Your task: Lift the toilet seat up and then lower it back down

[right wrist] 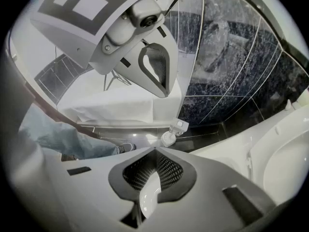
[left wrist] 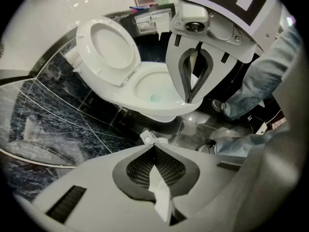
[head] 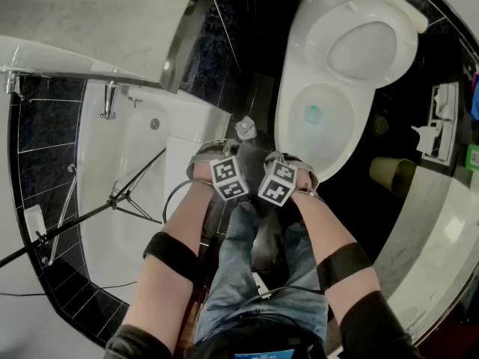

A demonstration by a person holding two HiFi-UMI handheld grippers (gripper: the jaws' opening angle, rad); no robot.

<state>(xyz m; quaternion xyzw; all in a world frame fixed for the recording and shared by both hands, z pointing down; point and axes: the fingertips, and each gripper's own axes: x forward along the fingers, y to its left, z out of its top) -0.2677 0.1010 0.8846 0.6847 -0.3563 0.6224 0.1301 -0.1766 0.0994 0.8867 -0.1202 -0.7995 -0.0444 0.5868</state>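
The white toilet (head: pixel 318 122) stands at the upper right of the head view, its seat and lid (head: pixel 367 43) tipped up against the back and blue water showing in the bowl. Both grippers hang side by side in front of the bowl, pointing steeply down and touching nothing. My left gripper (head: pixel 224 169) is shut and empty; its own view shows its jaws (left wrist: pixel 155 151) met, the raised seat (left wrist: pixel 108 45) and the bowl (left wrist: pixel 154 88) beyond. My right gripper (head: pixel 281 172) is also shut and empty, its jaws (right wrist: pixel 155 153) closed, with the toilet's rim (right wrist: pixel 280 149) at the right edge.
A white bathtub (head: pixel 127 178) fills the left, with a black tripod (head: pixel 112 200) leaning over it. A small white device (head: pixel 245 128) sits on the dark tiled floor between tub and toilet. A round bin (head: pixel 393 174) and a holder (head: pixel 441 126) stand right of the toilet. The person's jeans (head: pixel 254 268) are below.
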